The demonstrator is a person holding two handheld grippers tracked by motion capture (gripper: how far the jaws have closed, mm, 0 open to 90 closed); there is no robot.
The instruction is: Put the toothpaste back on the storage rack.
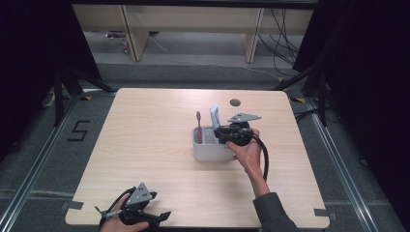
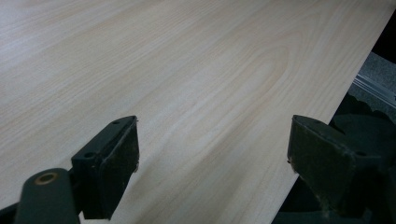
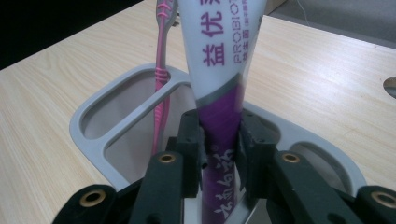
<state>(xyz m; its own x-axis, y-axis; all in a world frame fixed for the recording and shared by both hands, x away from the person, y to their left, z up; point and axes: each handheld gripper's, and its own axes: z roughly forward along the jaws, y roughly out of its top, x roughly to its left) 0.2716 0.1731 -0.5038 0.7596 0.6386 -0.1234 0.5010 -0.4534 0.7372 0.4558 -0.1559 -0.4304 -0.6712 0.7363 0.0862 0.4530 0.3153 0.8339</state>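
Wood-grain laminate, pale and smooth, covers the table [image 1: 145,145], a squarish top with rounded corners. Nearest the person, at the table's front left edge, the left hand [image 1: 116,223] holds the left gripper [image 2: 212,154] low over bare board, well apart from the caddy; its two black jaws stand spread wide with nothing between them, their inner pads dull and slightly rough. Farther in, right of the table's middle, sits the caddy [image 1: 208,151], a grey matte plastic box with rounded corners and a thick rim, divided into several rounded compartments. The right hand [image 1: 246,153] comes to it from the caddy's right side, holding the right gripper [image 3: 219,140] over its near compartments. Those jaws are pinching a tube [image 3: 219,70] of toothpaste, soft and glossy, white above with purple lettering and purple below, which stands nearly upright with its lower end down inside the caddy. Just beside the tube, in the caddy's far left compartment, a pink toothbrush [image 3: 161,93] stands leaning on the rim, slim, with a ribbed grip. Beyond the caddy, a round hole [image 1: 235,102] pierces the table's far edge.
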